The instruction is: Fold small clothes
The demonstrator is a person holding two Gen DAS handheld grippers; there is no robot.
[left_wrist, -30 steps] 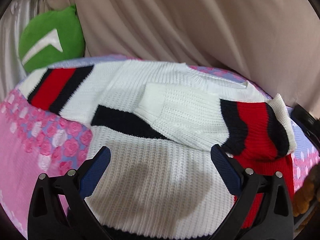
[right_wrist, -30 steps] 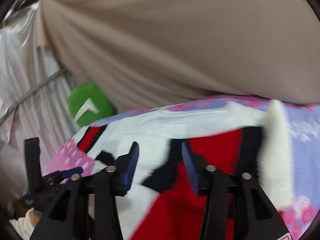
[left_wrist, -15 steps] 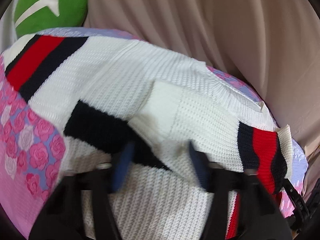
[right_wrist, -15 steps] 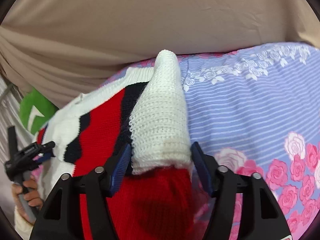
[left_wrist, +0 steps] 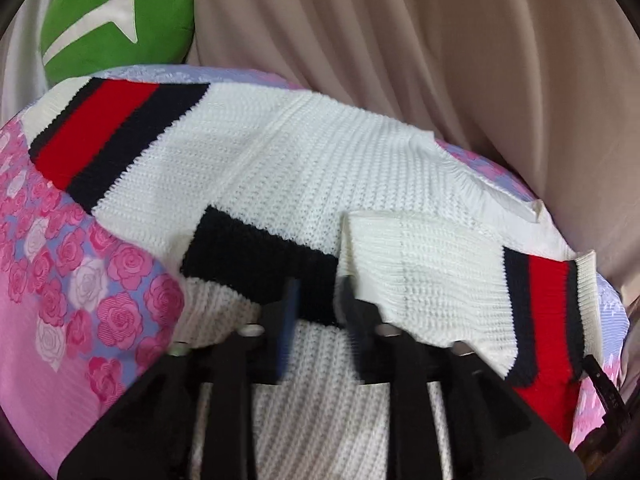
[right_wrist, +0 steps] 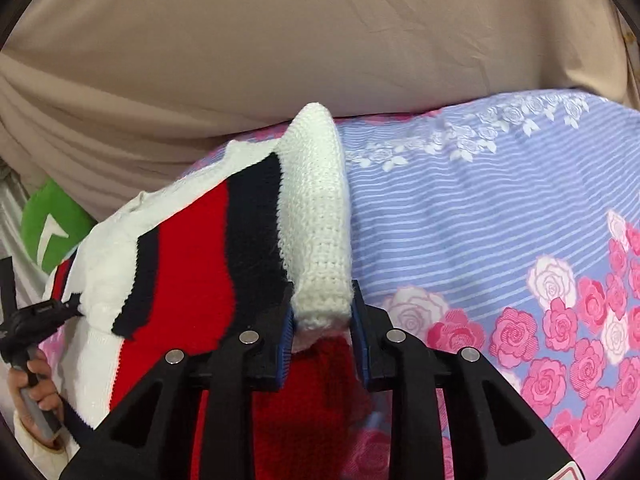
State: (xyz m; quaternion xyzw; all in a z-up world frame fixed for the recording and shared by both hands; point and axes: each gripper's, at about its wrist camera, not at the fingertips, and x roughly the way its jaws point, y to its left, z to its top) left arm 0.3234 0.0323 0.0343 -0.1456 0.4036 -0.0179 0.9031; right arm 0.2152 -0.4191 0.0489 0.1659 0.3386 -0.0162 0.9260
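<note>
A small white knit sweater (left_wrist: pixel 304 168) with red and navy stripes lies spread on a floral bedsheet (left_wrist: pixel 60 280). Its right sleeve (left_wrist: pixel 440 280) is folded across the body. My left gripper (left_wrist: pixel 318 292) has its jaws nearly closed on the sweater's navy band beside the folded sleeve's edge. My right gripper (right_wrist: pixel 322 316) is shut on the white ribbed cuff (right_wrist: pixel 320 216) of the folded sleeve, which stands up between the pads. The left gripper and the hand holding it show at the left edge of the right wrist view (right_wrist: pixel 36 312).
A green plush cushion (left_wrist: pixel 116 16) sits at the back left against a beige curtain (left_wrist: pixel 440 60). The bedsheet stretches to the right of the sweater in the right wrist view (right_wrist: pixel 500 220). The sweater's left sleeve (left_wrist: pixel 100 132) lies spread toward the back left.
My left gripper moved forward over the sweater and closed from wide open to a narrow gap on the fabric. My right gripper closed on the sleeve cuff.
</note>
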